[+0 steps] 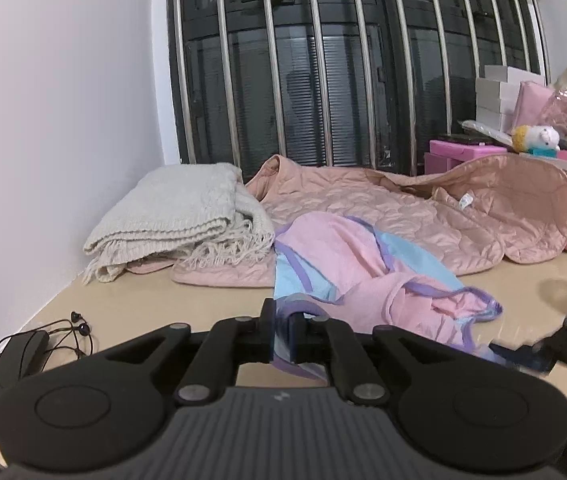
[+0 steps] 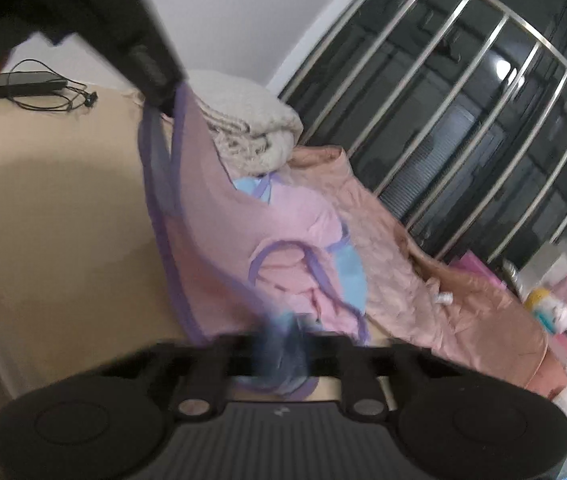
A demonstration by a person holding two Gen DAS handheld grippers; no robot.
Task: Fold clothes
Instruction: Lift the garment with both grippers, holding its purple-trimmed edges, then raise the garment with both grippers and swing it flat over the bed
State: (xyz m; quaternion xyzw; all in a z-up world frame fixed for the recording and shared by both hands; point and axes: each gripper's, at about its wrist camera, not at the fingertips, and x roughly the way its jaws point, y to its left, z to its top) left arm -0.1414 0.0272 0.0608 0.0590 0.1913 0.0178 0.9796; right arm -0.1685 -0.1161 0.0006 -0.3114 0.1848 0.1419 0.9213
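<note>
A pink and light-blue garment [image 1: 367, 264] with purple trim is spread, crumpled, on the beige bench [image 1: 163, 300], overlapping a quilted peach jacket [image 1: 423, 216] at 1 o'clock. Its purple hem is pinched in the closed left hand-held gripper [image 1: 281, 332] at 6 o'clock; another edge is clamped in the closed right hand-held gripper [image 2: 283, 344]. A small white label [image 1: 465, 201] is seen on the jacket, its writing unreadable. A folded cream knit [image 1: 187, 216] is seen at 10 o'clock.

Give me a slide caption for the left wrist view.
Left claw shut on the pink and blue garment's purple hem, folded knit blanket behind.
</note>
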